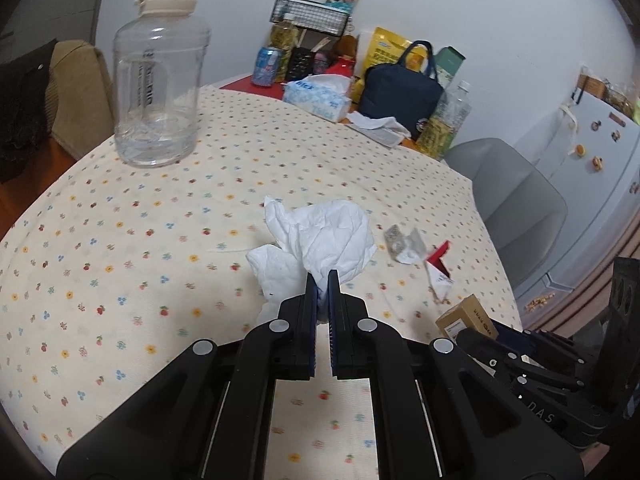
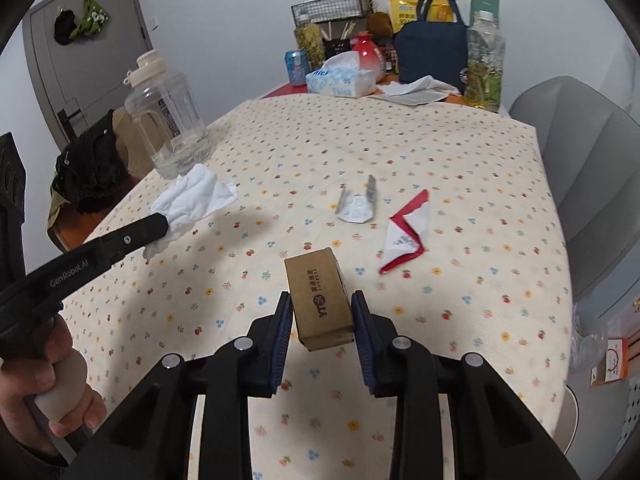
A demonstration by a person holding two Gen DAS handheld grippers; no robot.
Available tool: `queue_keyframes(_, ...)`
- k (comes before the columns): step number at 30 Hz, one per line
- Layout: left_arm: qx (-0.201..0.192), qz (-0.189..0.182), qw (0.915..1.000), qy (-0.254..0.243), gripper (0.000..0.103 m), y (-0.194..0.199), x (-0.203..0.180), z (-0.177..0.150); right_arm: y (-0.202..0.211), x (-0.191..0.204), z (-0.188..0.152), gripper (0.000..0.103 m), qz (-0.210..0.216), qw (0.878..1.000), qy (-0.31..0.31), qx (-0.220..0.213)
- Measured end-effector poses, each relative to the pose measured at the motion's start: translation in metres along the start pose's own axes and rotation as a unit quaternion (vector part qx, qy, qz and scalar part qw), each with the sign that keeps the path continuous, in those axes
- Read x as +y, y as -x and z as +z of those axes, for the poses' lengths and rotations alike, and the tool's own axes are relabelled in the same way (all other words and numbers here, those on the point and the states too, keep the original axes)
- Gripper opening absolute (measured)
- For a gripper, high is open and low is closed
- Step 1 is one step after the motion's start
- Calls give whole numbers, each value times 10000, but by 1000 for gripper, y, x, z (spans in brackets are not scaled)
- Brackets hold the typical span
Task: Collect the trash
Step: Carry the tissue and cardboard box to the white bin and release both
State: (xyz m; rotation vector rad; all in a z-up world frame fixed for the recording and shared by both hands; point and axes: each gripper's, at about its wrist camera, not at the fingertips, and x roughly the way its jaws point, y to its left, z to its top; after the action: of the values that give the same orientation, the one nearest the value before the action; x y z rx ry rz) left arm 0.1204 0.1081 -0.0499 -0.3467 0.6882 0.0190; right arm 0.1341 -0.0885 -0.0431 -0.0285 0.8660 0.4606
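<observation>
Flower-dotted cloth covers the surface [image 2: 400,152], bare through its middle, clutter along the far edge. Left tool [image 1: 322,280] is pinched on a crumpled white tissue [image 1: 320,236], lifted. Right tool [image 2: 320,306] straddles a small cardboard box [image 2: 318,300] near the front edge, pads at its sides; foil scrap [image 2: 357,208] and red-edged wrapper [image 2: 406,236] lie beyond.

"GenRobot.AI" on left gripper [image 2: 160,227], "Thick" on tissue box [image 2: 342,82]

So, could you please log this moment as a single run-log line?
left tongs: shut on crumpled tissue | right tongs: around cardboard box | on table: blister pack, red-edged wrapper
</observation>
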Motion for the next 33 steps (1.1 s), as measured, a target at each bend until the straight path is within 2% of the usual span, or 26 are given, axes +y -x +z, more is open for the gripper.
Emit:
queue_keyframes(15,113,-465,9968,-634,6,-4,-85,-12,72,-85,-30,30,-326,9948,-828,-503)
queue_keyframes(33,384,-956,9835,-1489,6,-30,-193,-29,109,-197,-79,30,-929,9780,-1747,-662)
